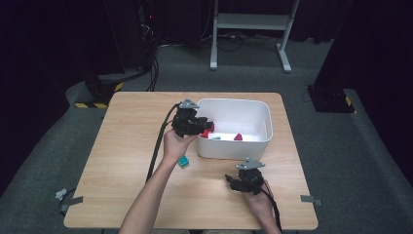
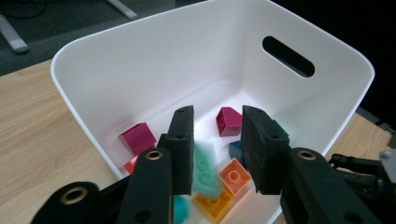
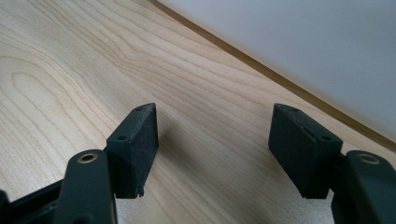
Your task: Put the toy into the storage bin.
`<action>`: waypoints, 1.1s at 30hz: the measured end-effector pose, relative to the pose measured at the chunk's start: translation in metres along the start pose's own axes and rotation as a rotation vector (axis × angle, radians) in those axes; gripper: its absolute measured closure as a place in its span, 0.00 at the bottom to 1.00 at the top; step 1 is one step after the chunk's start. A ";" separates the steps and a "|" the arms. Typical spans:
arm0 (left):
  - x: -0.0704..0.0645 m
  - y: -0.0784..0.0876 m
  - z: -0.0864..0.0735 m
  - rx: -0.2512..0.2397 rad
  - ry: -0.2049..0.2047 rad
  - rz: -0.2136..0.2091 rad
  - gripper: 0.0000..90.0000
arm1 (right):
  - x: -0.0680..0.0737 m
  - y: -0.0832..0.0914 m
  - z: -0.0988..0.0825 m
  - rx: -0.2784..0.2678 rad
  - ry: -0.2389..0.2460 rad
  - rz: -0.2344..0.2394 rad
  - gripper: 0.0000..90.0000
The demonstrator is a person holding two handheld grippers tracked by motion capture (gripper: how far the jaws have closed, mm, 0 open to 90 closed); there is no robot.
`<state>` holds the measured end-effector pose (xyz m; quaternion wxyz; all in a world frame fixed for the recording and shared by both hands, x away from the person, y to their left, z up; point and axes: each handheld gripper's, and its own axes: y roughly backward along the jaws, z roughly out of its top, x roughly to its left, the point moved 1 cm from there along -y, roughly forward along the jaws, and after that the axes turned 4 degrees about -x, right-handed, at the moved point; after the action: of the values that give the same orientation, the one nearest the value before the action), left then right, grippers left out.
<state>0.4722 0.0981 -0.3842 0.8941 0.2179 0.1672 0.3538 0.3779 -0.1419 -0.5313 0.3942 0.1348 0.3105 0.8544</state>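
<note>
My left gripper (image 2: pixel 217 149) hangs over the near wall of the white bin (image 2: pixel 93 84), jaws parted around a blurred green brick (image 2: pixel 205 170) that is dropping free onto the bricks below.

Left claw (image 2: pixel 217 149) and right claw (image 3: pixel 212 149) agape.

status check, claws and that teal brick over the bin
Left claw open over bin, teal brick blurred between jaws, apparently dropping. Right claw open, empty, on table. Nothing in the way.
</note>
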 end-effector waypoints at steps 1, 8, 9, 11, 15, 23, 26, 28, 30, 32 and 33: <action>0.000 0.001 0.000 -0.002 -0.002 0.005 0.69 | 0.000 0.000 0.000 0.000 0.000 0.000 0.37; -0.001 0.012 0.000 -0.023 -0.010 0.023 0.63 | 0.000 0.000 0.000 -0.001 0.001 0.000 0.37; -0.001 0.014 0.000 -0.027 -0.009 0.025 0.63 | 0.000 0.000 0.000 -0.001 0.001 0.000 0.37; 0.001 0.018 -0.002 -0.034 -0.010 0.031 0.62 | 0.000 0.000 0.000 -0.001 0.001 0.000 0.37; 0.006 0.023 -0.006 -0.039 0.005 0.038 0.62 | 0.000 0.000 0.000 0.000 -0.001 0.000 0.37; 0.011 0.036 -0.013 -0.055 0.013 0.060 0.61 | 0.000 0.000 0.000 0.000 -0.001 0.000 0.37; 0.013 0.042 -0.015 -0.064 0.020 0.066 0.60 | 0.000 0.000 0.000 0.000 -0.001 0.000 0.37; 0.014 0.045 -0.017 -0.067 0.021 0.073 0.60 | 0.000 0.000 0.000 0.000 -0.001 0.000 0.37; 0.016 0.048 -0.019 -0.071 0.028 0.078 0.60 | 0.000 0.000 0.000 0.000 -0.002 0.000 0.37; 0.018 0.051 -0.022 -0.074 0.032 0.082 0.60 | 0.000 0.000 0.000 0.000 -0.003 0.000 0.37; 0.019 0.052 -0.023 -0.073 0.034 0.084 0.60 | 0.000 0.000 0.000 0.000 -0.002 0.001 0.37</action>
<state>0.4461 0.1520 -0.3798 0.8828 0.1860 0.1599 0.4006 0.3778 -0.1417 -0.5313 0.3944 0.1358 0.3099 0.8544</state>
